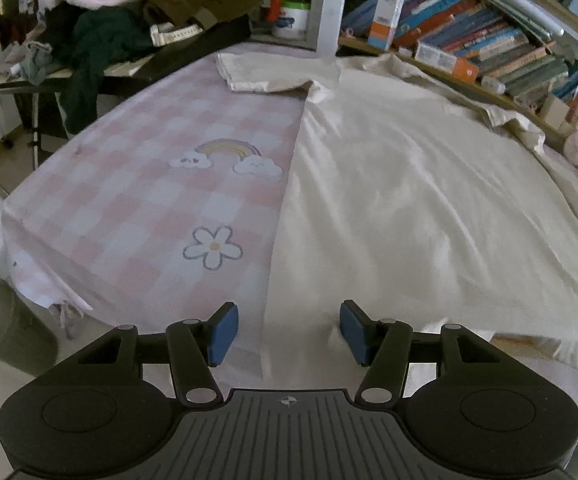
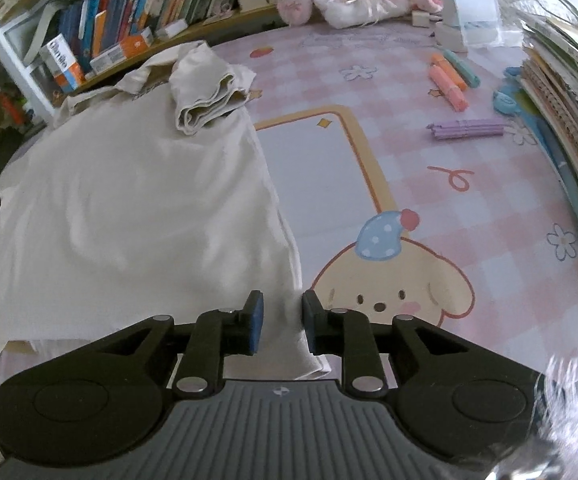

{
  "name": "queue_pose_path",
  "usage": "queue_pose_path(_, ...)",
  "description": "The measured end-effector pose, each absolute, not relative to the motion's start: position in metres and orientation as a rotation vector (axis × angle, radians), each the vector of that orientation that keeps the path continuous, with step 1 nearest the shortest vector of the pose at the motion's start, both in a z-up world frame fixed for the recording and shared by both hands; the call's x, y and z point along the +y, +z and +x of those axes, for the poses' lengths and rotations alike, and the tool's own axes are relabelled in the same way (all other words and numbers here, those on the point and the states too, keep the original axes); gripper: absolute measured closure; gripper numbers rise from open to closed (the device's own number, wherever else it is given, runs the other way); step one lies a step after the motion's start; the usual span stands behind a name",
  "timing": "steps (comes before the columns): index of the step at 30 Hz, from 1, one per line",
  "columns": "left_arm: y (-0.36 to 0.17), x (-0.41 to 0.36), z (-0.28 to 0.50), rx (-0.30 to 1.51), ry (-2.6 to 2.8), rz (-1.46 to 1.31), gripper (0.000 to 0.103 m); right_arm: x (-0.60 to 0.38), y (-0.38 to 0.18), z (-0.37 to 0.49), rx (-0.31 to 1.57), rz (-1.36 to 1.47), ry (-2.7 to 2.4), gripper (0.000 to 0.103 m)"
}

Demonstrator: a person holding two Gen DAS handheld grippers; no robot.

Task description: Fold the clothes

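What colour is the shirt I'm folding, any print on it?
Plain cream shirt, no print visible. It shows best in the left wrist view, against the pink checked sheet.

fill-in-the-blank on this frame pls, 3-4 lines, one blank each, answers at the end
1. The cream garment lies spread on a checked sheet of white and ____.
2. Near the left gripper, the sheet shows a printed flower; farther off, a ____ between two clouds.
3. The right gripper has its fingers on either side of the garment's ____, not yet shut.
4. The purple pens lie on the sheet, ____ from the garment.

Missing words: pink; rainbow; edge; apart
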State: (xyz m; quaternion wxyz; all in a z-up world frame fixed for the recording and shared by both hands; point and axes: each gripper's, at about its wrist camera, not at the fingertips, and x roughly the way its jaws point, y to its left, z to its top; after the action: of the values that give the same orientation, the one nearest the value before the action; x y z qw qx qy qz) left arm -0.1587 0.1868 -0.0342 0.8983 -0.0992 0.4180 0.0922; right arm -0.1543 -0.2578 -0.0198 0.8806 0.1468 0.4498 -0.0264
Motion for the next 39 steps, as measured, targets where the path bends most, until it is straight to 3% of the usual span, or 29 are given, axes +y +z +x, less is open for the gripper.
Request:
queue_pose_path(2, -0.034, 0.186, -0.159, 0.878, 0.183, -0.200, 0.047, -0.255, -0.018, -0.155, 0.934, 0.282, -0.053, 0.096)
queue_pose_path(17, -0.042, 0.201, -0.170, 0.911, 0.123, -0.266, 0.046, -0.202, 0.059, -0.115, 0.754, 0.423, 0.179, 0.097)
queue_pose_path(23, -0.049, 0.210, -0.175, 0.898, 0.112, -0.364, 0.046, -0.144, 0.052, -0.075, 0.792, 0.377, 0.275, 0.097)
queue_pose_path(32, -0.062, 0.221, -0.184, 0.872, 0.085, -0.525, 0.046, -0.158, 0.027, -0.100, 0.896, 0.295, 0.178, 0.096)
queue_pose_path(34, -0.064, 0.221, -0.185, 0.871, 0.066, -0.541, 0.046, -0.169, 0.022, -0.113, 0.913, 0.278, 0.128, 0.090)
queue_pose_path(36, -0.067, 0.223, -0.186, 0.870, 0.046, -0.563, 0.046, -0.179, 0.017, -0.123, 0.932, 0.268, 0.094, 0.067)
queue_pose_path(39, -0.072, 0.227, -0.187, 0.872, 0.018, -0.606, 0.046, -0.195, 0.009, -0.130, 0.967, 0.281, 0.053, 0.067)
